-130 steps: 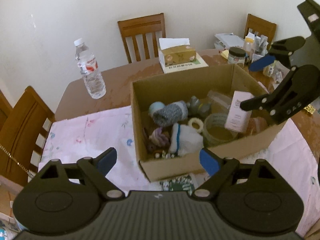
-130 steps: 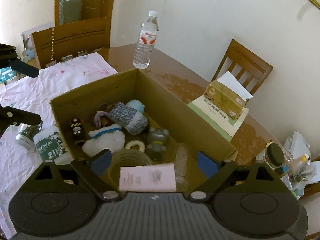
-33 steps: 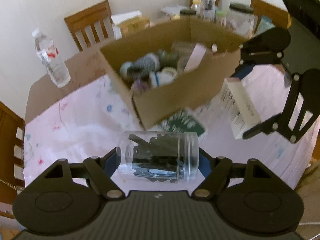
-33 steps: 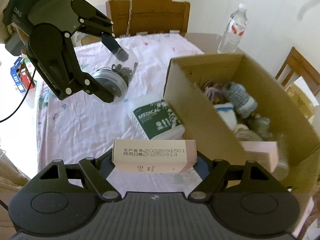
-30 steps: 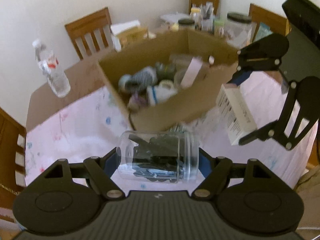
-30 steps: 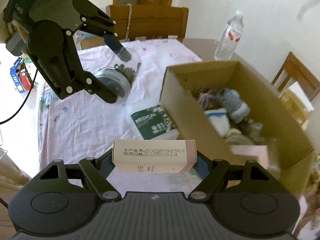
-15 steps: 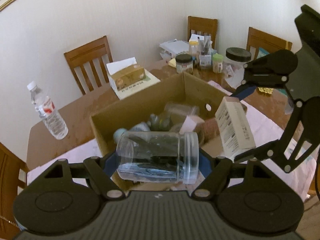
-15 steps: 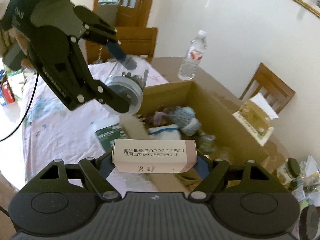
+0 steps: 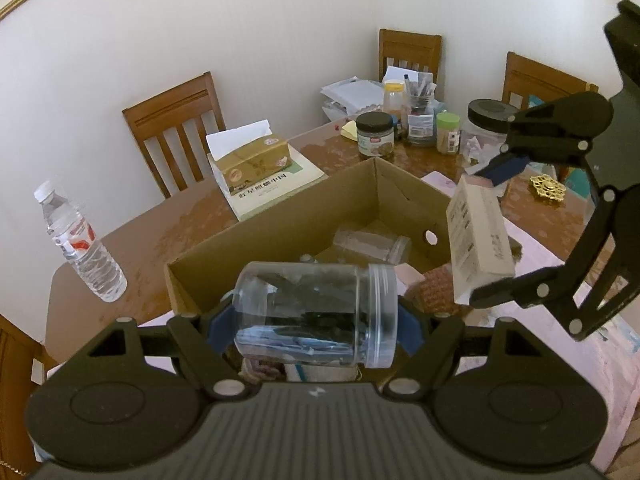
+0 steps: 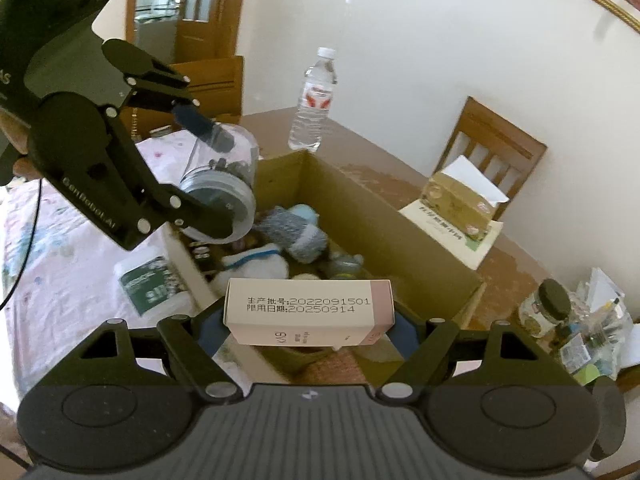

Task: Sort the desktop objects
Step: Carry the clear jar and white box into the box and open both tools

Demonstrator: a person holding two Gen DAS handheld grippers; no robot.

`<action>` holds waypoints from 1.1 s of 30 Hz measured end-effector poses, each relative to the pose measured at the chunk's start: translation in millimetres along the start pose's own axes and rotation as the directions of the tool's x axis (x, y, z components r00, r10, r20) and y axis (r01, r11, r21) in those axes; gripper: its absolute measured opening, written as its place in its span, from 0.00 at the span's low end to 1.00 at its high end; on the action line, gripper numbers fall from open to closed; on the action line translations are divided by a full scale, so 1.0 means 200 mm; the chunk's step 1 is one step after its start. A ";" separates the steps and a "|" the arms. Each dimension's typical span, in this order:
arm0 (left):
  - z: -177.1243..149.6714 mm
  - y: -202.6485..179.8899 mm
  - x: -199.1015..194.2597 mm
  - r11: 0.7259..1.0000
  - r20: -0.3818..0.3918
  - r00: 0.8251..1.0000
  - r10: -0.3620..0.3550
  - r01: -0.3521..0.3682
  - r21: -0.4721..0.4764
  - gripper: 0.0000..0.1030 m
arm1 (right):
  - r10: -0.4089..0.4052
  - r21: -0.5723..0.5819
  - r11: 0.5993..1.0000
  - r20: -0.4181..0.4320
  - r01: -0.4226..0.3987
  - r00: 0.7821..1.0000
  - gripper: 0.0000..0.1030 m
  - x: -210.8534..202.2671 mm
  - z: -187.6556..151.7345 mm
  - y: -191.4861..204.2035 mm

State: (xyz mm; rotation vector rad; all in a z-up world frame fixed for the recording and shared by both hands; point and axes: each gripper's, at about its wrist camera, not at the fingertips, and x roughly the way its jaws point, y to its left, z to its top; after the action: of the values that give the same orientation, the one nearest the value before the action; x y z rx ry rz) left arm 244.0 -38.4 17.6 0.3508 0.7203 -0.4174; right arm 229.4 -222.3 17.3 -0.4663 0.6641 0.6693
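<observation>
My left gripper [image 9: 314, 326] is shut on a clear plastic jar [image 9: 316, 314] with dark bits inside, held on its side above the near edge of the open cardboard box [image 9: 280, 220]. My right gripper [image 10: 308, 330] is shut on a pink-and-white carton [image 10: 308, 310] printed with a date code, held above the box's [image 10: 384, 224] near end. The carton also shows in the left wrist view [image 9: 478, 238], and the jar in the right wrist view [image 10: 218, 194]. The box holds rolled socks [image 10: 296, 234], a white plush item [image 10: 256, 266] and an empty clear jar [image 9: 370, 244].
A water bottle [image 9: 82, 246], a tissue box on a booklet [image 9: 252, 162] and a cluster of jars and papers [image 9: 412, 120] stand on the wooden table behind the box. A green-labelled white pack [image 10: 150, 282] lies on the pink cloth beside the box. Wooden chairs ring the table.
Both grippers have risen and moved over the box with the jar and the carton still held. The view has tilted up towards the far wall.
</observation>
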 end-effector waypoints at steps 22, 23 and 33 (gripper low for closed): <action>-0.02 0.01 0.02 0.996 -0.051 0.996 0.068 -0.070 -0.052 0.87 | -0.022 0.097 0.995 -0.010 0.023 1.000 0.96 -0.05 -0.06 -0.02; -0.04 0.00 0.00 0.994 -0.061 0.994 0.090 -0.094 -0.058 0.87 | -0.025 0.107 0.994 -0.014 0.026 1.000 0.96 -0.05 -0.06 -0.01; -0.22 -0.05 -0.09 0.965 -0.149 0.974 0.171 -0.196 -0.174 0.94 | -0.049 0.238 0.970 -0.035 0.056 0.998 0.98 -0.07 -0.12 0.07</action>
State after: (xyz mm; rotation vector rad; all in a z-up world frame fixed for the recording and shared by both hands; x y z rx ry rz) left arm 203.1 -24.2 -2.7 0.2662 0.8424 -0.1493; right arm 201.5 -232.3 8.2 -0.2699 0.7470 0.5251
